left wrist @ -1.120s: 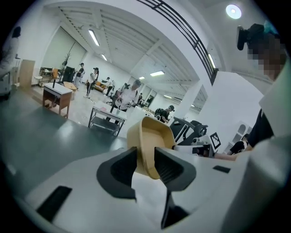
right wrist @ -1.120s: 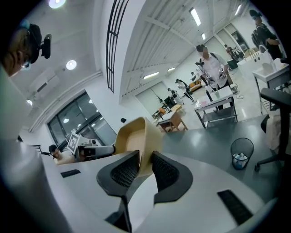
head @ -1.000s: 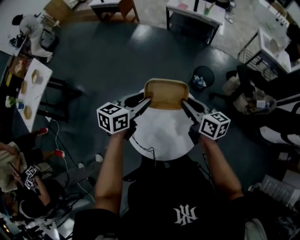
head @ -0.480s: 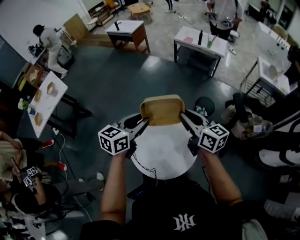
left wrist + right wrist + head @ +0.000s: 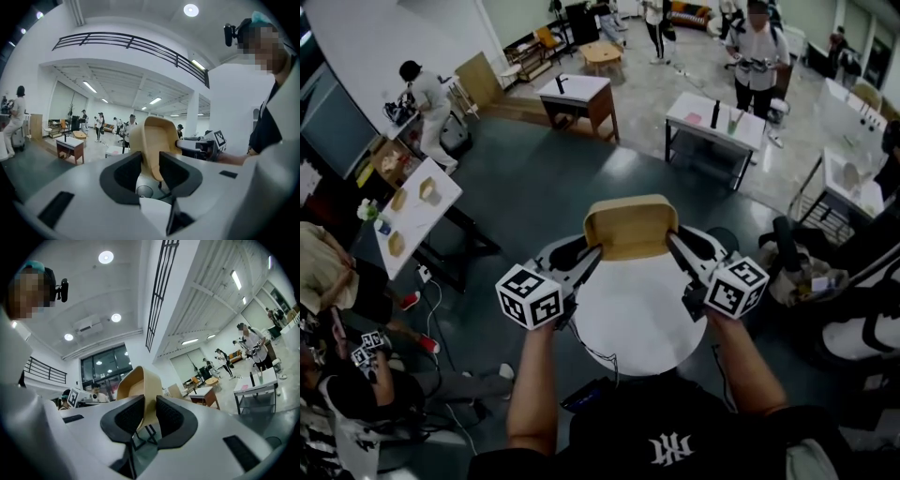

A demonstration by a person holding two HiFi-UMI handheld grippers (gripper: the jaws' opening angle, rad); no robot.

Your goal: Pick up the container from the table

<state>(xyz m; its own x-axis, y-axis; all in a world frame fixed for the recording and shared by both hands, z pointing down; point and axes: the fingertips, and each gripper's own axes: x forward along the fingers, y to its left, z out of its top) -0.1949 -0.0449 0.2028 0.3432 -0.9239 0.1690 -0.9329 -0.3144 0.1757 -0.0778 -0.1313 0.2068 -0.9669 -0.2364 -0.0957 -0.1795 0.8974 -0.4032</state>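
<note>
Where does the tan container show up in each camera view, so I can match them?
Head view: container near centre, at the far edge of the round white table.
Left gripper view: container just below centre.
Right gripper view: container just below centre, slightly left.
Shared landmark: white-topped brown desk.
</note>
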